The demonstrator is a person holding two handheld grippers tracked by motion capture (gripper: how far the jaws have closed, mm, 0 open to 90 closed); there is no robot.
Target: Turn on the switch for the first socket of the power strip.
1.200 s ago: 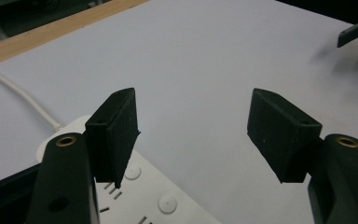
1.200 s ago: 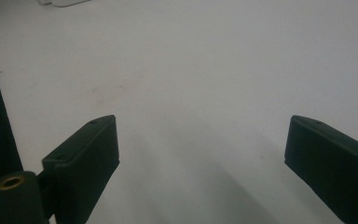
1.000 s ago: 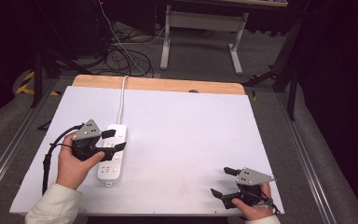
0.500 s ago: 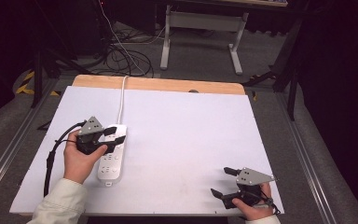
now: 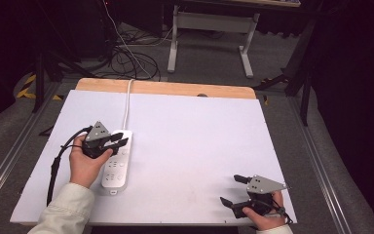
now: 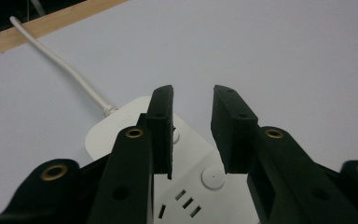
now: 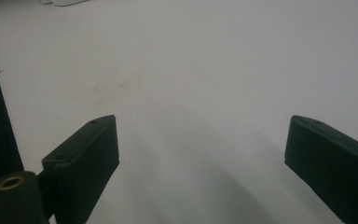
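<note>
A white power strip [image 5: 117, 168] lies lengthwise on the left part of the white table [image 5: 195, 131]; its white cord [image 5: 126, 105] runs off over the far edge. My left gripper [image 5: 121, 138] hovers over the strip's far end. In the left gripper view its jaws stand a narrow gap apart with nothing between them [image 6: 193, 100], and the strip [image 6: 121, 126] with a round button and socket slots lies just below. My right gripper [image 5: 231, 190] rests near the front right corner of the table, jaws wide open and pointing left over the bare surface [image 7: 200, 140].
A wooden strip [image 5: 165, 87] borders the table's far edge. Beyond it are a tangle of cables [image 5: 126, 56] on the floor and a metal desk frame [image 5: 209, 29]. A black cable [image 5: 56, 163] trails from the left gripper toward the front left.
My left gripper has moved away from me along the power strip, from its middle to its far end. The right gripper has stayed put.
</note>
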